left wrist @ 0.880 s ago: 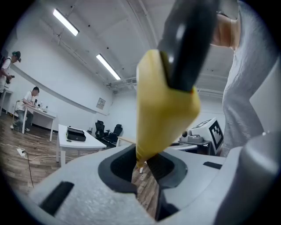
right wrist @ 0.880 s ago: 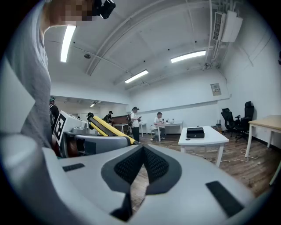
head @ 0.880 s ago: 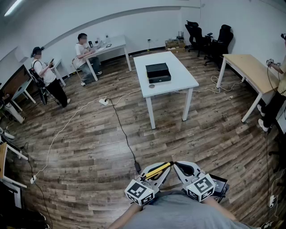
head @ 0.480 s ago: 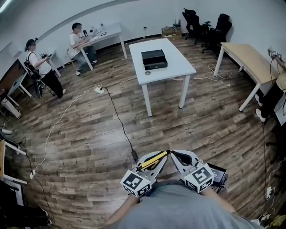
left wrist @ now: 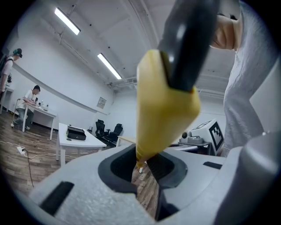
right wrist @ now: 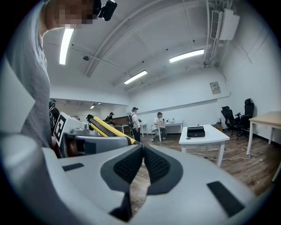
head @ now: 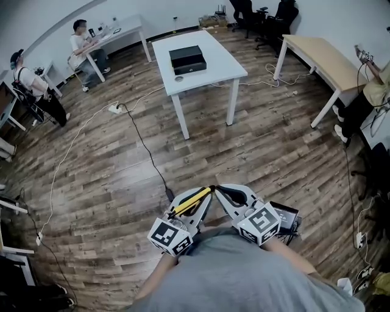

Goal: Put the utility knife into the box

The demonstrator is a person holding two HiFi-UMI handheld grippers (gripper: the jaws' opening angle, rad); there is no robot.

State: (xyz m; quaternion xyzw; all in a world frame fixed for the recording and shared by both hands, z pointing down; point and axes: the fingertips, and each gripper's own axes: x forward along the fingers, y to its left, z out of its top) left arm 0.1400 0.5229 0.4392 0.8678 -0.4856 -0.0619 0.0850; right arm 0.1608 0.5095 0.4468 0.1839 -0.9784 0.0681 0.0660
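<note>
Holding the utility knife [left wrist: 163, 110], the left tongs [left wrist: 143, 163] were pinched on its narrow yellow end. The knife's yellow-and-black body rose out of the jaws toward the camera. In the head view the knife lay slanted along the top of the left tongs, just in front of the person's grey shirt [head: 244, 274].

Right tongs [right wrist: 142, 154]: pads pressed together, nothing between them. Both tongs sat side by side with tips near each other, above the wood floor [head: 122, 183] at the near edge of the scene.

Box [head: 187, 59]: black, lying on the white bench [head: 213, 67] at the far middle of the room, well apart from the knife and both tongs. Whether its lid was up or down could not be told. A small round object [head: 178, 78] lay on the bench just on the near side of the box.

Elsewhere: a dark cable [head: 143, 149] ran over the floor from the far left toward the tongs. A seated person [head: 82, 42] was at the far-left bench [head: 122, 27], and a standing person [head: 30, 85] was at the left edge. A wood-topped bench [head: 317, 58] stood at the far right, with black office chairs [head: 268, 15] by the far wall.
</note>
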